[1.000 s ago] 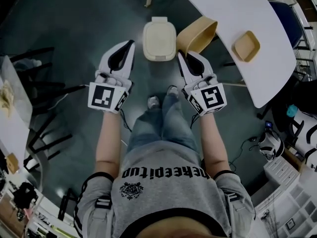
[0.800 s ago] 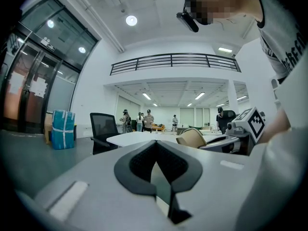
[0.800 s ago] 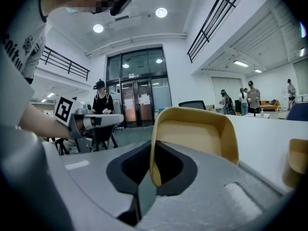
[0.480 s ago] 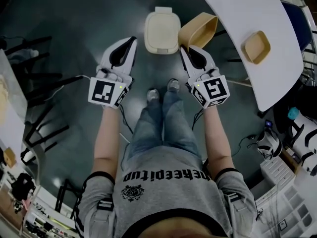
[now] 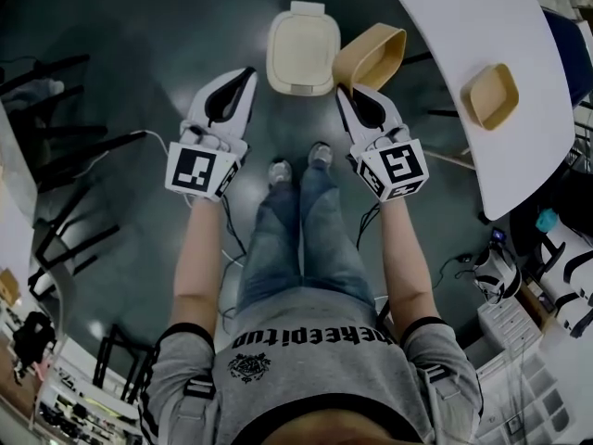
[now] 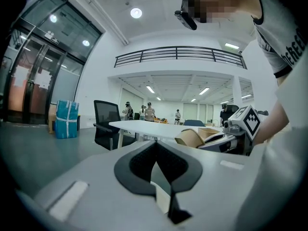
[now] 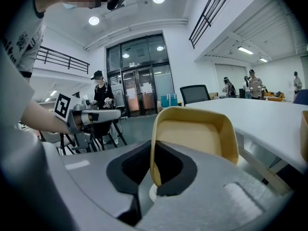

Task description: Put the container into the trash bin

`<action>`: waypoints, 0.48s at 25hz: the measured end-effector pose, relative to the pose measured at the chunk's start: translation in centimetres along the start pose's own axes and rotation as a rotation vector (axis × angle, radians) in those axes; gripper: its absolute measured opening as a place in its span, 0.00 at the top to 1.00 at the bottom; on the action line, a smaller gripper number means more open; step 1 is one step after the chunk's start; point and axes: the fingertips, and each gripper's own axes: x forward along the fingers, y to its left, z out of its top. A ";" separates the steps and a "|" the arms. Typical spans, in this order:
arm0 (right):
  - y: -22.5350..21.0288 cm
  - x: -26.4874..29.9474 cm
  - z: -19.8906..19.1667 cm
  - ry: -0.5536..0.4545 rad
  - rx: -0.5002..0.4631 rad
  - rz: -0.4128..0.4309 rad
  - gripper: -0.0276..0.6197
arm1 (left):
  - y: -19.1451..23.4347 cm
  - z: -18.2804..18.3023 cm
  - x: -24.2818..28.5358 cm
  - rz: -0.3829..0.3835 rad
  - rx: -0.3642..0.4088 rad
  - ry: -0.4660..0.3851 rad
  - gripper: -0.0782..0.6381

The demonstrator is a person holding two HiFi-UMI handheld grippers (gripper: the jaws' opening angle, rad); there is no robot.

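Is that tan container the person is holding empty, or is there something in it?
Empty: the container, tilted on its side in the right gripper, shows a bare tan inside in the right gripper view.

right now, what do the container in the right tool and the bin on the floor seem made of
Container: probably moulded fibre or thin plastic; tan, matte, thin-walled with a rounded rim.
Trash bin: likely plastic; cream, smooth, with a rounded moulded lid.
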 end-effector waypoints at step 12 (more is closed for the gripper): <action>-1.6 0.7 -3.2 0.037 0.005 0.015 0.94 | -1.2 -6.3 2.0 -0.010 0.028 0.070 0.87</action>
